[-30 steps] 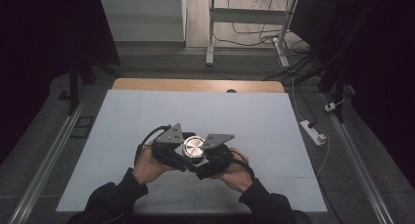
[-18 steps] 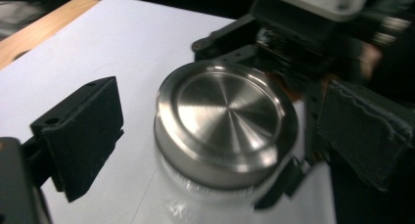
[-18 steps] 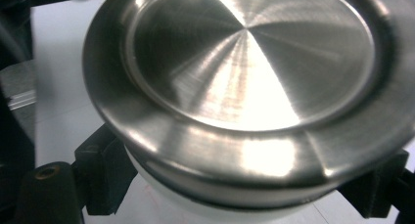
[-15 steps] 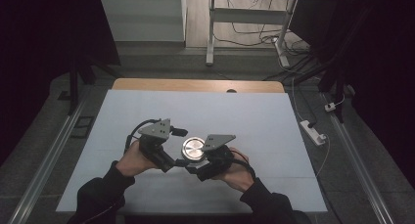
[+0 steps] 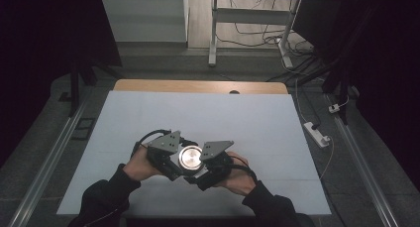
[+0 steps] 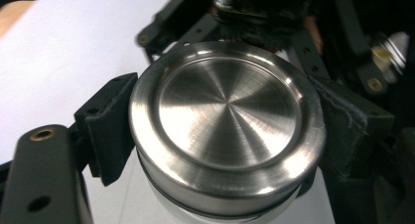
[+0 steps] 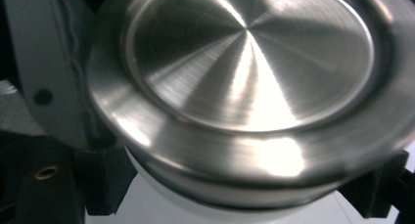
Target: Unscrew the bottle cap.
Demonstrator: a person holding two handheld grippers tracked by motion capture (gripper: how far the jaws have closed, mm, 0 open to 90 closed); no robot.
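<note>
We have the steel-lidded jar (image 5: 190, 157) near the front of the desk (image 5: 247, 118). Our left hand-held gripper (image 6: 222, 131) has just closed on its lid; the right hand-held gripper (image 7: 235, 185) clamps the white body. Unscrewing seems underway; next, twist the lid.

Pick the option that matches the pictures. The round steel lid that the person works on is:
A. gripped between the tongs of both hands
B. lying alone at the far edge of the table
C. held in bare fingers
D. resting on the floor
A: in the high view the steel lid sits between the left tongs and right tongs, and the left gripper view shows black pads pressed against its rim.
</note>
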